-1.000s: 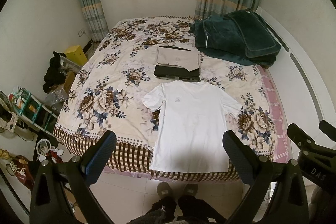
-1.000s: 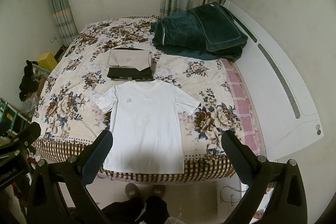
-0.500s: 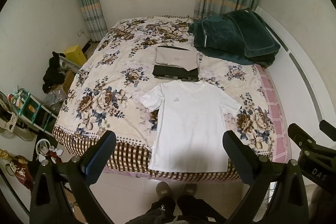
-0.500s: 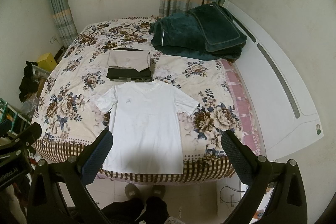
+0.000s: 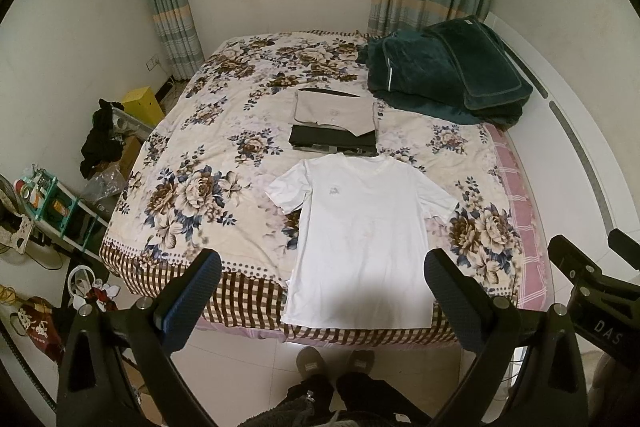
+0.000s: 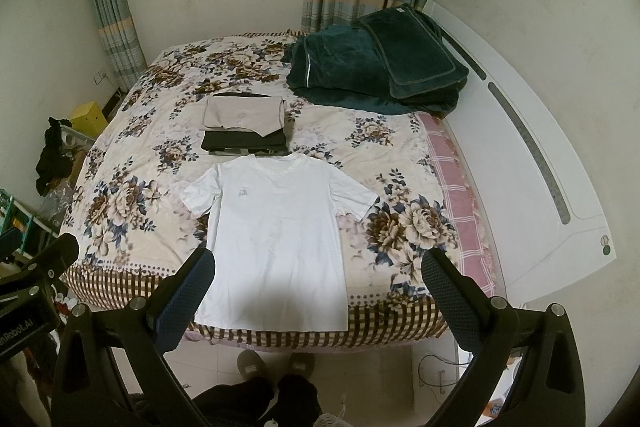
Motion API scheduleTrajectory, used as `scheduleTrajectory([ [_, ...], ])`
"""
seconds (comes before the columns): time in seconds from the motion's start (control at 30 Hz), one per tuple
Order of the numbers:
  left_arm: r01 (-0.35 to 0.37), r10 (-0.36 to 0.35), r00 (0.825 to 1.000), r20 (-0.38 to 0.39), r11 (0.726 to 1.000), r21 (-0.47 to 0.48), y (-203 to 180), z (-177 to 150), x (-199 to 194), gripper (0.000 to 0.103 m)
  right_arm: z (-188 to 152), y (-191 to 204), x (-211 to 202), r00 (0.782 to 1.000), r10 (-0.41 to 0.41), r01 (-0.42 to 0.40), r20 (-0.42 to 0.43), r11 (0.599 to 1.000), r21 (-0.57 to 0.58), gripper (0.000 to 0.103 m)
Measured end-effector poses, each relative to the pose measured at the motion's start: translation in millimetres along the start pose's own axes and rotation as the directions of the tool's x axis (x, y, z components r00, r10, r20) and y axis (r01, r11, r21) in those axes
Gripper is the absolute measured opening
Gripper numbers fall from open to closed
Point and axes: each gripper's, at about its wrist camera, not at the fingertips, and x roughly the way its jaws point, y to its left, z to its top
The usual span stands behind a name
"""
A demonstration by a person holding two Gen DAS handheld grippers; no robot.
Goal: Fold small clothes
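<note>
A white T-shirt (image 5: 362, 239) lies flat and face up on the flowered bed (image 5: 208, 163), at lower centre of both wrist views. Its long axis runs from the hem at the near bed edge up the frame to the collar, with the sleeves spread out to either side. Just beyond the collar sits a stack of folded clothes (image 5: 334, 123), and a dark green blanket (image 5: 444, 71) is heaped at upper right.

Both claws hang in the air above the floor, short of the bed and touching nothing. The left claw (image 5: 322, 301) is spread wide and empty, and so is the right claw (image 6: 318, 297). The hem lies straight ahead of both, between their fingers; neither looks clearly nearer. The fold has probably not begun, and reaching forward and down to the hem corners or sleeves seems the likely opening.
</note>
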Motion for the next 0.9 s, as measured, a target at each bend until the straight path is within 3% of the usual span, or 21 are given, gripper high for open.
scheduleTrajectory([
  [0.9,-0.002,0.002,1.0,-0.001,1.0,0.001,-20.0,6.4,0.7,0.103,5.9,13.5,8.8,1.0,0.001,-0.001,-0.005,1.0,0.007,0.103],
])
